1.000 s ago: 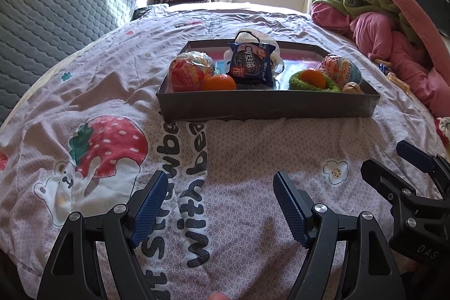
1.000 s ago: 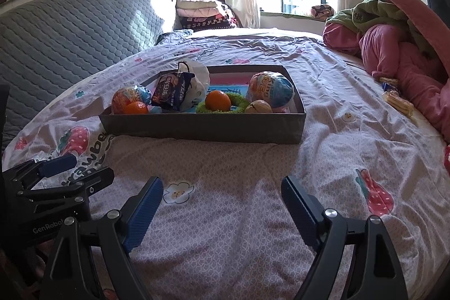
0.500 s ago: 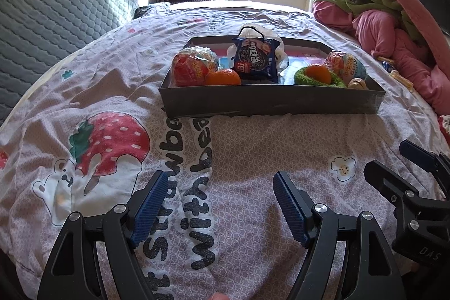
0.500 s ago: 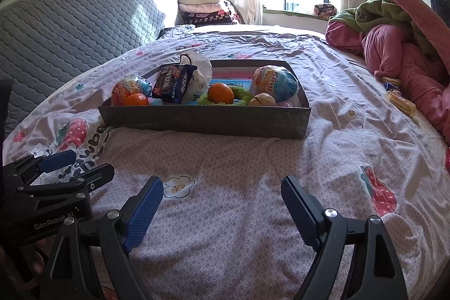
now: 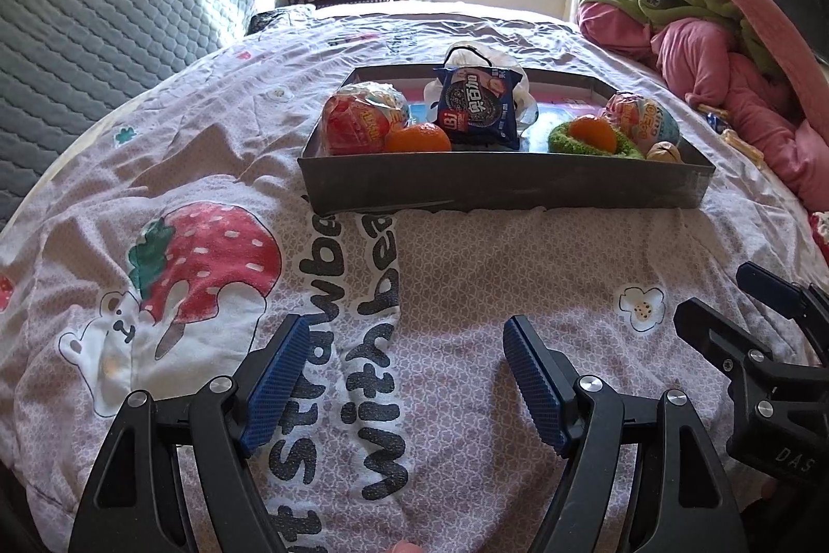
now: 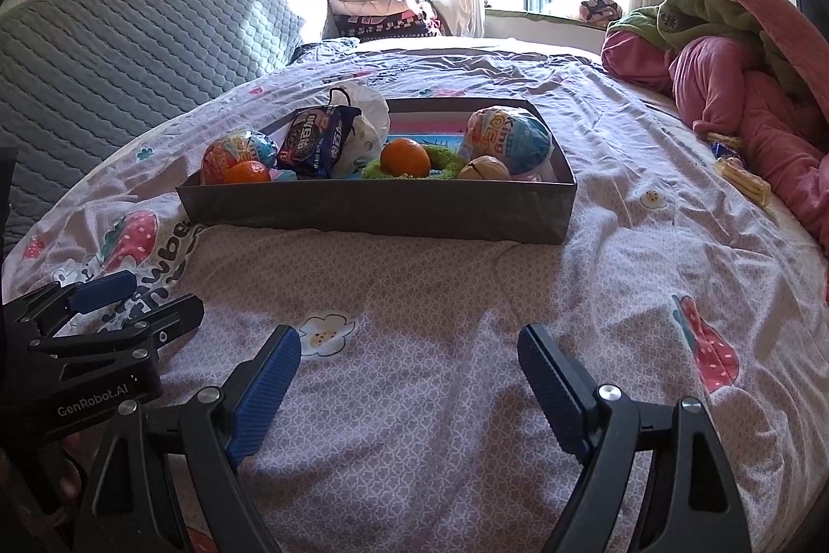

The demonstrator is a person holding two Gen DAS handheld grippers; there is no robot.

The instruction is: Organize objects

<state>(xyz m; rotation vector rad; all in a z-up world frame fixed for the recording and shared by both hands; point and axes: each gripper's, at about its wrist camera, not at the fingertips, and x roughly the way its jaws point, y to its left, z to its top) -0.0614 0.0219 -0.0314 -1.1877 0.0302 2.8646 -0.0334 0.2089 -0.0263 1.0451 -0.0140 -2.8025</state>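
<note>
Both of my grippers hang low over the bed [image 5: 466, 283], short of the grey tray [image 5: 508, 185], pointing toward it. Left gripper [image 5: 404, 377]: jaws spread wide, nothing between the blue pads. Right gripper [image 6: 409, 384]: same — wide apart, holding nothing.

Step in hand, as a judgement: ambiguous. Everything I can count as a task object already sits inside the tray, none loose on the quilt between me and it. That fits two readings — items gathered in and the grippers standing off, or items waiting in the tray to be sorted or taken out. I can't settle which from here, so I name no next grasp. Any approach would have to clear the tray's near wall, which hides the bases of the front items.

Tray contents, left to right:
- foil-wrapped egg, red and blue [image 5: 357, 120], at the left end
- small orange [image 5: 417, 138] just in front of it, touching or nearly so
- dark blue cookie packet [image 5: 479, 107], propped upright against a white plastic bag [image 5: 482, 58]
- green fuzzy ring [image 5: 596, 143] with a second orange [image 5: 590, 130] resting in its hollow
- second foil egg [image 6: 505, 138] at the right end
- walnut [image 6: 484, 168] in front of that egg, by the near wall

Tray floor shows pink and blue print; whether it has compartments I cannot tell.
</note>
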